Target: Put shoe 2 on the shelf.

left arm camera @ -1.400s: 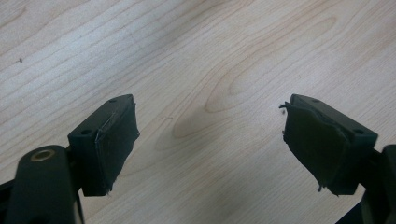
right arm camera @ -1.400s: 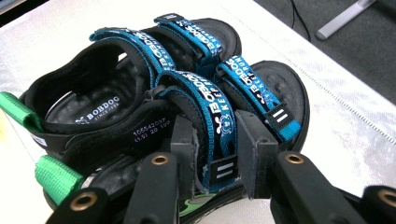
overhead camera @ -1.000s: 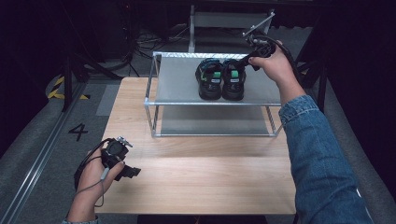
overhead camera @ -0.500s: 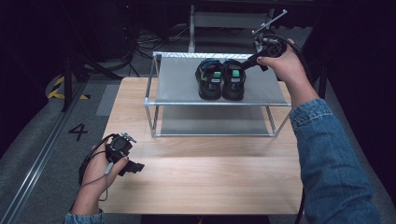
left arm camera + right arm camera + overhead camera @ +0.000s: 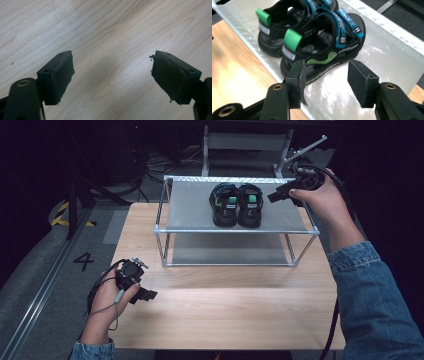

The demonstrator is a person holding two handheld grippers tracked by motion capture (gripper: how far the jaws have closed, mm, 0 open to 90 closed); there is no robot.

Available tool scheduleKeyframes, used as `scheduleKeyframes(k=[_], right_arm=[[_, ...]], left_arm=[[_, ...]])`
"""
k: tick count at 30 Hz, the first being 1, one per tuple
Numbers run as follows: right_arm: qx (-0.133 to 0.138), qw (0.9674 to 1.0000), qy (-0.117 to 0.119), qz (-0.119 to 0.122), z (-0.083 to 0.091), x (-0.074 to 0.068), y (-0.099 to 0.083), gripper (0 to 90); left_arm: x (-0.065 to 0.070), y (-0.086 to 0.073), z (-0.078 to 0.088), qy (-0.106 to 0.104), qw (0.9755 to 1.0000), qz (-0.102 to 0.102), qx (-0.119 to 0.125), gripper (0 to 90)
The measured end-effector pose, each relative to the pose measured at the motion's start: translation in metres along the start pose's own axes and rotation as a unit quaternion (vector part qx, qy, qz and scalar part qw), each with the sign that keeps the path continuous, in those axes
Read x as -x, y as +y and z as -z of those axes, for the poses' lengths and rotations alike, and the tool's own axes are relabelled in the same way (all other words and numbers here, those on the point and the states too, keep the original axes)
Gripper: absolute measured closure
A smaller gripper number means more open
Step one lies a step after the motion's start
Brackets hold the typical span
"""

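Observation:
A pair of black sandals with blue straps and green heel tabs stands side by side on the top shelf (image 5: 190, 205) of a metal rack: the left sandal (image 5: 225, 205) and the right sandal (image 5: 249, 205). My right gripper (image 5: 274, 197) hovers just right of the right sandal, apart from it. In the right gripper view that gripper (image 5: 325, 75) is open, its jaws have just been opening, and nothing sits between them; the nearer sandal (image 5: 324, 42) lies just ahead. My left gripper (image 5: 150, 295) rests open low over the wooden table (image 5: 225, 310), and in its own view the left gripper (image 5: 111, 57) holds nothing.
The rack has a lower shelf (image 5: 225, 252) and thin metal legs standing on the table's far half. A metal stand (image 5: 245, 142) rises behind the rack. Dark floor with a painted "4" (image 5: 83, 261) lies left of the table.
My right gripper has pulled back to the right from the right sandal, which stays on the shelf. The left hand has hardly moved.

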State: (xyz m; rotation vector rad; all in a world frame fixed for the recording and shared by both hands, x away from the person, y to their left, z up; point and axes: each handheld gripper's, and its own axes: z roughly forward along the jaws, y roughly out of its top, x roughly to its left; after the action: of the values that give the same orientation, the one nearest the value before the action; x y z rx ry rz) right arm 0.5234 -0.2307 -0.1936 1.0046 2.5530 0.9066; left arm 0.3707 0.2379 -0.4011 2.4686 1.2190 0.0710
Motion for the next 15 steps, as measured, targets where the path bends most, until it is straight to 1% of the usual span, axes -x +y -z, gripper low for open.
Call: scheduleKeyframes(k=[1,2,4,6,9,15], right_arm=[[0.0,1.0,0.0,0.0,0.0,0.0,0.0,49.8],[0.001,1.0,0.004,0.002,0.003,-0.003,-0.005,49.8],[0.001,1.0,0.004,0.002,0.005,-0.005,-0.008,49.8],[0.0,1.0,0.003,0.008,0.009,-0.008,-0.014,50.0],[-0.003,1.0,0.009,0.002,0.013,-0.012,-0.023,51.2],[-0.009,0.9999,0.002,0.008,0.023,-0.02,-0.043,50.2]], left_arm=[[0.0,0.0,0.001,0.001,1.0,0.0,0.001,18.4],[-0.001,0.0,0.002,0.001,1.0,0.001,0.002,18.4],[-0.002,-0.001,0.003,0.0,1.0,0.002,0.004,18.4],[-0.003,-0.001,0.003,0.0,1.0,0.003,0.005,18.4],[-0.004,0.001,0.003,-0.002,1.0,0.003,0.004,18.3],[-0.003,0.006,0.001,-0.003,1.0,-0.001,-0.001,18.3]])
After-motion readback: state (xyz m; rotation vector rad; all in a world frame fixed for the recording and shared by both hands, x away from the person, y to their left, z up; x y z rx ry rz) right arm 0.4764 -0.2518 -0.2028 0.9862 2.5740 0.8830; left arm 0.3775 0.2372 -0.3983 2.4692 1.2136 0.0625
